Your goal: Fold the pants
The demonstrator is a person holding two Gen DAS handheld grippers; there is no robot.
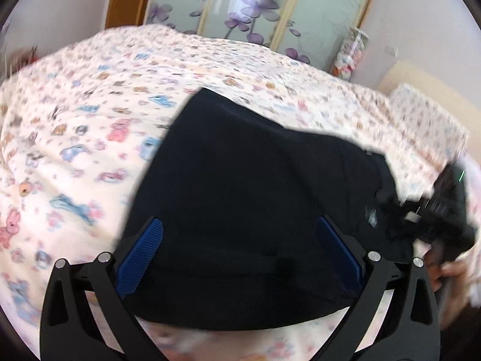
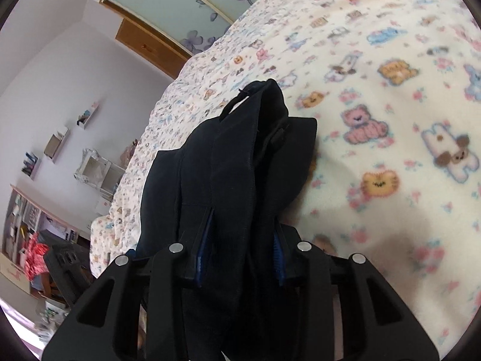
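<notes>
The dark navy pants (image 1: 255,198) lie folded on the animal-print bedspread (image 1: 90,114). My left gripper (image 1: 240,234) is open, its blue-padded fingers (image 1: 141,255) spread wide just above the near part of the pants, holding nothing. My right gripper (image 2: 240,231) is shut on a thick bunched fold of the pants (image 2: 234,156), which rises between its fingers and drapes over them. In the left wrist view the right gripper (image 1: 436,210) shows at the pants' right edge with a hand behind it.
The bedspread (image 2: 390,120) covers the whole bed. A sliding wardrobe with purple flowers (image 1: 255,15) stands behind the bed. A pillow (image 1: 427,120) lies at the right. Wall shelves (image 2: 57,144) and a cluttered desk (image 2: 30,240) stand beside the bed.
</notes>
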